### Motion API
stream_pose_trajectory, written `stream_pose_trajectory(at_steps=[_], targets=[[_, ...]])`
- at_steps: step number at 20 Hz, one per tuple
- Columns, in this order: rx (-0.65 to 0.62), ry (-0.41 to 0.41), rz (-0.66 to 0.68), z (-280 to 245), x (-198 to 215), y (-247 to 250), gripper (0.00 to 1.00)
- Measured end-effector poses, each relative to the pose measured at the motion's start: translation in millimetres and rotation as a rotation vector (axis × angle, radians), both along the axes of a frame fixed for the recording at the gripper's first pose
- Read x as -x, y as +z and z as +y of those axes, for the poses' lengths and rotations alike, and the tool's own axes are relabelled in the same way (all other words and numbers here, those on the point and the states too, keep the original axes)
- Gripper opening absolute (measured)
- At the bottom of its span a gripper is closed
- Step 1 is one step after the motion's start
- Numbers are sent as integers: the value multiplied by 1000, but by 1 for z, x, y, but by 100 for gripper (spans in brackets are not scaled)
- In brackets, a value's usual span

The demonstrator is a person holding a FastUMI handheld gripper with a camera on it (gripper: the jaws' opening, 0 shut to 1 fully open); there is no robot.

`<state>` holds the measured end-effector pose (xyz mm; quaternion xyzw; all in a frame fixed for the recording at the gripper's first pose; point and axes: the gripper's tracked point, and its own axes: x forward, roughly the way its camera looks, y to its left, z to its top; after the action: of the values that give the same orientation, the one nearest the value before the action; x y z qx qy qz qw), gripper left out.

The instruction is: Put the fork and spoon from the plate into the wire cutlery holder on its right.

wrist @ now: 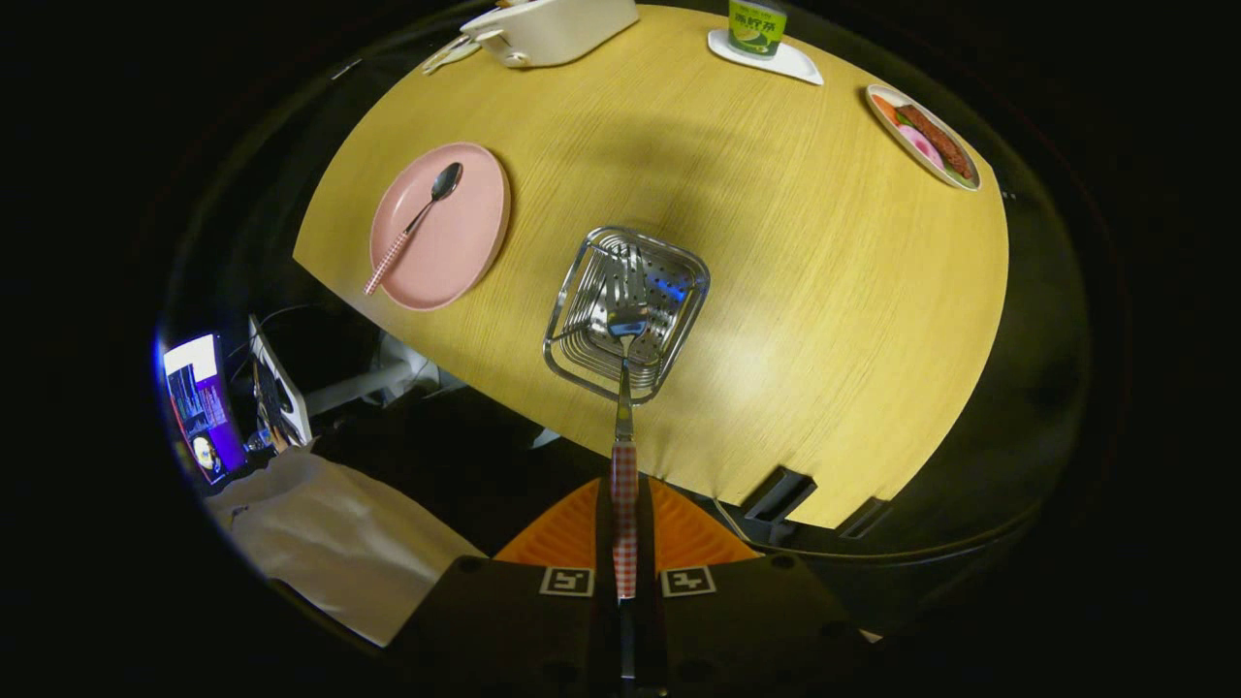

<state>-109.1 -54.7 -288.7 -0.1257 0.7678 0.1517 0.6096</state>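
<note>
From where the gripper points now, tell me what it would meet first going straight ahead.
The gripper, shut on the fork, points at the wire cutlery holder. The fork's head, over the holder's opening, would probably reach its perforated bottom first, though depth is unclear.

Table (824,320): light wood grain, rounded far edge.
White appliance (553,29): at the table's far edge, beyond the pink plate; kind unclear.
Green can (757,24): stands upright on a white coaster (787,61), far side of the table.
Food dish (924,138): oval, holds sliced food, by the table's far right edge.
Screen (201,405): lit, off the table, near a pale cloth (330,543).
</note>
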Motion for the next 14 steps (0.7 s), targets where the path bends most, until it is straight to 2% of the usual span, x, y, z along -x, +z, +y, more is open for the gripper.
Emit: stream_pose_trajectory(at_steps=[3, 9, 13, 14], targets=[[30, 42, 95, -4, -5, -12, 10], [60, 72, 205, -2, -23, -27, 13], [65, 65, 199, 2, -33, -31, 23], [59, 69, 175, 3, -38, -30, 31]])
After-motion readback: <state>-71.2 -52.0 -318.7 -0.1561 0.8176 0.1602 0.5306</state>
